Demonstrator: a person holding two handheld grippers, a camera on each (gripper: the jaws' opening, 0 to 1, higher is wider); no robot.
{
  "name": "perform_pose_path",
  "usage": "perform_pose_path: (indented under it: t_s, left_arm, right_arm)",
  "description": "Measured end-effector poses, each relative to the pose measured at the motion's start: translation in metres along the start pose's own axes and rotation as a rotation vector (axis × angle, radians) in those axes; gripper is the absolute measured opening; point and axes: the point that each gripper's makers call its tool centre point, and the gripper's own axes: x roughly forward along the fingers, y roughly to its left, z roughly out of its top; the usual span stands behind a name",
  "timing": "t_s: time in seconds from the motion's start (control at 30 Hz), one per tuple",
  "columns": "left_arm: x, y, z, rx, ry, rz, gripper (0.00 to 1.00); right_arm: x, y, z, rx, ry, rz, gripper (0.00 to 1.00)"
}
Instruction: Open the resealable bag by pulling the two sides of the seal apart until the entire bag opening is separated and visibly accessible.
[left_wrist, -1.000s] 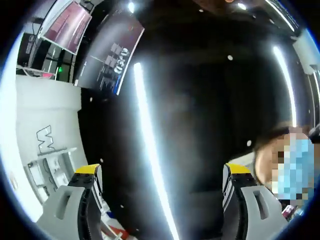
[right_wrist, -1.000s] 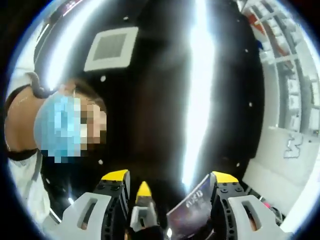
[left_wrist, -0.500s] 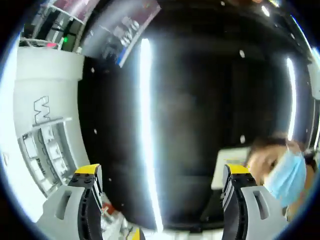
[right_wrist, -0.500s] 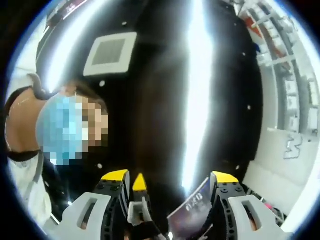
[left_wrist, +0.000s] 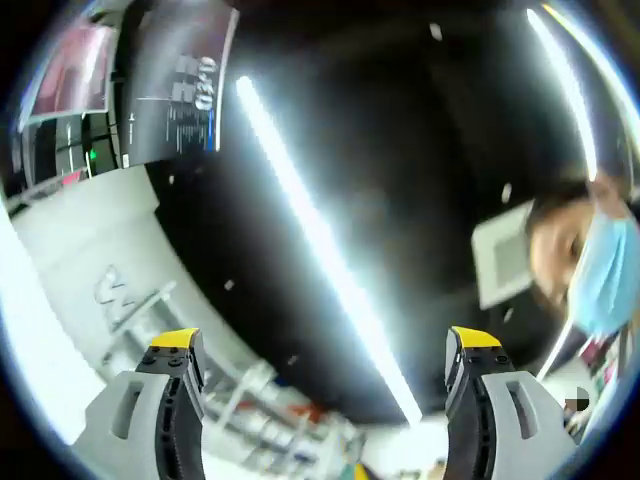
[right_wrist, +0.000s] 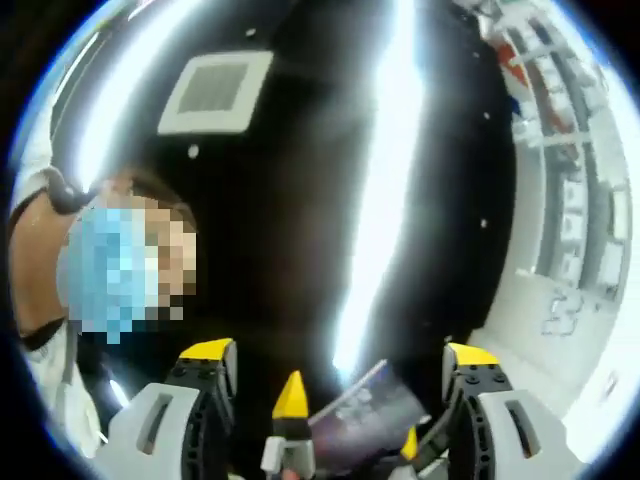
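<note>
Both views face up at a dark ceiling. My left gripper (left_wrist: 326, 340) is open, its grey jaws with yellow tips wide apart and only ceiling between them. My right gripper (right_wrist: 338, 352) is also open, with nothing held. Low between the right jaws, the left gripper's yellow fingertips (right_wrist: 290, 395) poke up from the bottom edge. A dark purple printed panel (right_wrist: 362, 415) sits just beside them; I cannot tell what it is.
Long bright light strips (left_wrist: 320, 245) cross the black ceiling, which has a square vent (right_wrist: 212, 92). A person in a blue mask (left_wrist: 600, 270) leans in from the side. White shelving (right_wrist: 560, 160) and a dark hanging screen (left_wrist: 175, 85) line the room's edge.
Both cameras have rolled and tilted, so the ceiling has shifted in each view. The right jaws stand wider apart than before. The left gripper's yellow tips have risen higher between the right jaws.
</note>
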Motion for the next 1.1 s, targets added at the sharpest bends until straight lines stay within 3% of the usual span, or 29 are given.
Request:
perform_pose_path:
  t_s: [0.1, 0.17, 0.27, 0.33, 0.43, 0.5, 0.63, 0.77, 1.1]
  left_arm:
    - [-0.009, 0.022, -0.022, 0.01, 0.097, 0.064, 1.0]
    - [-0.015, 0.028, -0.032, -0.004, 0.129, 0.081, 1.0]
    - [-0.022, 0.039, -0.044, 0.029, 0.168, 0.121, 0.96]
    - [-0.027, 0.046, -0.052, 0.083, 0.208, 0.143, 0.95]
    - [-0.037, 0.059, -0.068, 0.186, 0.307, 0.187, 0.95]
    - [-0.042, 0.063, -0.075, 0.225, 0.342, 0.195, 0.95]
    - [-0.049, 0.071, -0.08, 0.227, 0.352, 0.215, 0.96]
    - [-0.057, 0.084, -0.085, 0.252, 0.391, 0.246, 0.96]
    - [-0.077, 0.1, -0.099, 0.306, 0.489, 0.286, 0.89]
  right_arm:
    - [0.007, -0.024, 0.021, -0.186, 0.093, -0.059, 0.99]
    - [0.01, -0.039, 0.028, -0.28, 0.192, -0.087, 0.99]
    - [0.008, -0.061, 0.026, -0.399, 0.356, -0.123, 0.98]
    - [0.0, -0.079, 0.019, -0.502, 0.502, -0.152, 0.95]
    - [-0.015, -0.103, 0.013, -0.626, 0.695, -0.191, 0.86]
    - [-0.018, -0.11, 0.015, -0.665, 0.728, -0.191, 0.85]
    - [-0.026, -0.126, 0.015, -0.699, 0.798, -0.204, 0.89]
    - [-0.04, -0.142, 0.011, -0.772, 0.888, -0.204, 0.82]
    - [-0.061, -0.166, 0.002, -0.798, 0.954, -0.228, 0.82]
